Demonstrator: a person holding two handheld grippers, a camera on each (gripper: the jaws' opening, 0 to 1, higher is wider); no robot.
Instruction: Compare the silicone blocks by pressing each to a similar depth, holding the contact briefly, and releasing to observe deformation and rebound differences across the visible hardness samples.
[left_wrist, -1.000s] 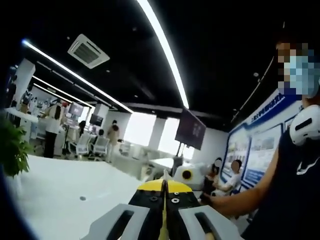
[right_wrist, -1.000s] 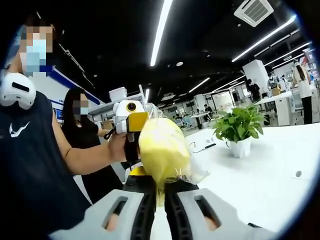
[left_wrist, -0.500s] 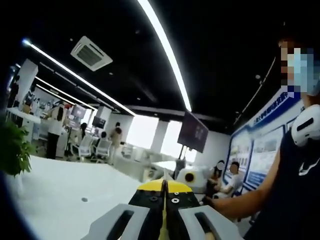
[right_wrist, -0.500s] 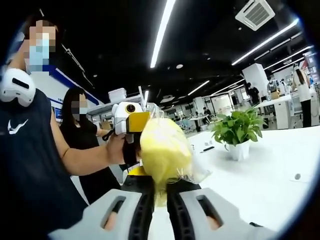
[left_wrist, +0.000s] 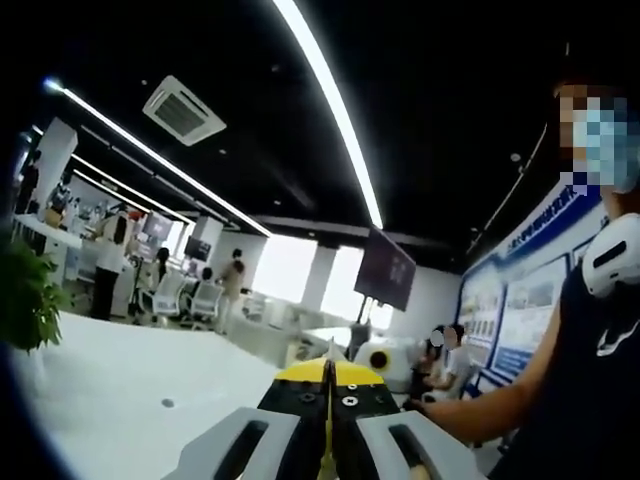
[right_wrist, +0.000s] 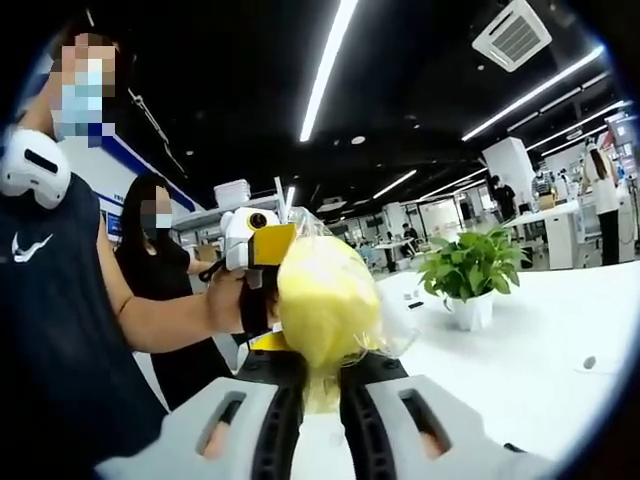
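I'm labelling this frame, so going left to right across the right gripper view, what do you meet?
Person in a dark sleeveless top → second person in black → left claw held in a hand → yellow object in clear wrap → potted plant → white table.

yellow sample clamped in right gripper

a soft yellow silicone block (right_wrist: 326, 300) is sitting between the jaws of the right gripper (right_wrist: 320, 385), well above the white table (right_wrist: 520, 370). it is showing a rounded, bulging upper body and is narrowing where the jaws are pinching its lower end. a thin clear film (right_wrist: 392, 330) is wrapping it, with crinkled edges sticking out on the side toward the table. the block is standing roughly upright along the jaw axis, its surface looking smooth and matte.
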